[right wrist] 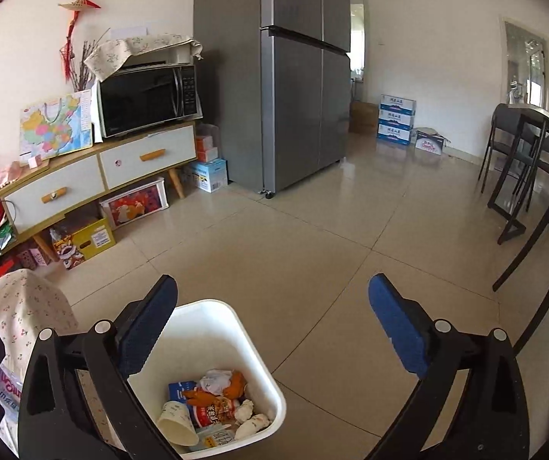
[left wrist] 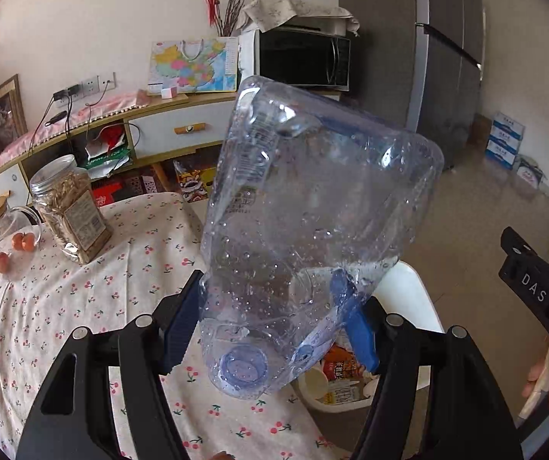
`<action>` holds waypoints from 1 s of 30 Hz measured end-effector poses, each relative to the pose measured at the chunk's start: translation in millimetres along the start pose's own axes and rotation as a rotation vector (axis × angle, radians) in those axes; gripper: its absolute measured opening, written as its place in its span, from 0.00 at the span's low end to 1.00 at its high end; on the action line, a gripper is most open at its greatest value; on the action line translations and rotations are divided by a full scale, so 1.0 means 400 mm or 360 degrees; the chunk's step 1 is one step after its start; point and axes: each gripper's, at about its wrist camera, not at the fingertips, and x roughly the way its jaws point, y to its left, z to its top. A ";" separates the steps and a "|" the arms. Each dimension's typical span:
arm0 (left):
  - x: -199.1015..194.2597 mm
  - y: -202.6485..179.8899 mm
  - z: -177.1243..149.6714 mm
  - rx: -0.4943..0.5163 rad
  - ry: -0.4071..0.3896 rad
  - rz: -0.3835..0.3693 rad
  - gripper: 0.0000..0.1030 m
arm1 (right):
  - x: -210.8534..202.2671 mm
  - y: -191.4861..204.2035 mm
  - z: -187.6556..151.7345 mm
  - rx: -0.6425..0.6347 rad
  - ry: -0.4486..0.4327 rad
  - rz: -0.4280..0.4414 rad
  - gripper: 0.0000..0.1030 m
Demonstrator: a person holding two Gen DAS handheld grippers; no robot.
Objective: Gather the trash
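My left gripper (left wrist: 268, 316) is shut on a large clear plastic water jug (left wrist: 312, 222). The jug is held in the air, neck down, over the table edge. The white trash bin (left wrist: 408, 295) shows behind and below it, partly hidden. My right gripper (right wrist: 272, 316) is open and empty above the floor. The white trash bin (right wrist: 251, 341) stands just below it on the left and holds a paper cup, snack wrappers and crumpled paper. The right gripper's body shows in the left wrist view (left wrist: 539, 287) at the right edge.
A table with a cherry-print cloth (left wrist: 44, 306) carries a glass jar (left wrist: 69, 211) and a glass teapot (left wrist: 2, 230). A sideboard with a microwave (right wrist: 147, 96) lines the wall. A grey fridge (right wrist: 293, 76) and black chairs (right wrist: 523, 176) stand on the tiled floor.
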 end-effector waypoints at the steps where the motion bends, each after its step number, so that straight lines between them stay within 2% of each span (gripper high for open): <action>1: 0.010 -0.019 0.004 0.0008 0.0011 -0.0028 0.64 | 0.001 -0.015 0.004 0.0029 0.0003 -0.0025 0.93; 6: 0.062 -0.103 0.026 0.0017 0.0077 -0.0179 0.66 | 0.021 -0.081 0.012 0.0145 0.0048 -0.0119 0.93; 9: 0.083 -0.139 0.041 0.0026 0.0119 -0.0268 0.82 | 0.026 -0.105 0.011 0.0186 0.0077 -0.0149 0.93; 13: 0.069 -0.136 0.052 -0.0026 0.0138 -0.0328 0.88 | 0.013 -0.106 0.016 0.0180 0.0063 -0.0137 0.93; 16: 0.023 -0.114 0.043 0.0011 0.0060 -0.0207 0.91 | -0.013 -0.076 0.018 0.0137 0.0030 -0.0081 0.93; 19: -0.058 -0.074 0.023 0.0069 -0.0097 -0.0036 0.93 | -0.070 -0.022 0.004 0.0051 -0.0015 0.0042 0.93; 21: -0.107 -0.039 0.009 0.0102 -0.0156 0.0051 0.93 | -0.113 0.019 -0.011 -0.0002 -0.0039 0.0123 0.93; 24: -0.159 0.034 -0.016 0.0075 -0.0150 0.0156 0.93 | -0.183 0.074 -0.038 -0.0054 -0.0060 0.0266 0.93; 26: -0.184 0.098 -0.037 0.0027 -0.0110 0.0197 0.93 | -0.232 0.102 -0.071 -0.0074 -0.0084 0.0303 0.93; 30: -0.240 0.221 -0.102 -0.0042 -0.0103 0.0350 0.93 | -0.296 0.161 -0.142 -0.0122 -0.0032 0.0447 0.93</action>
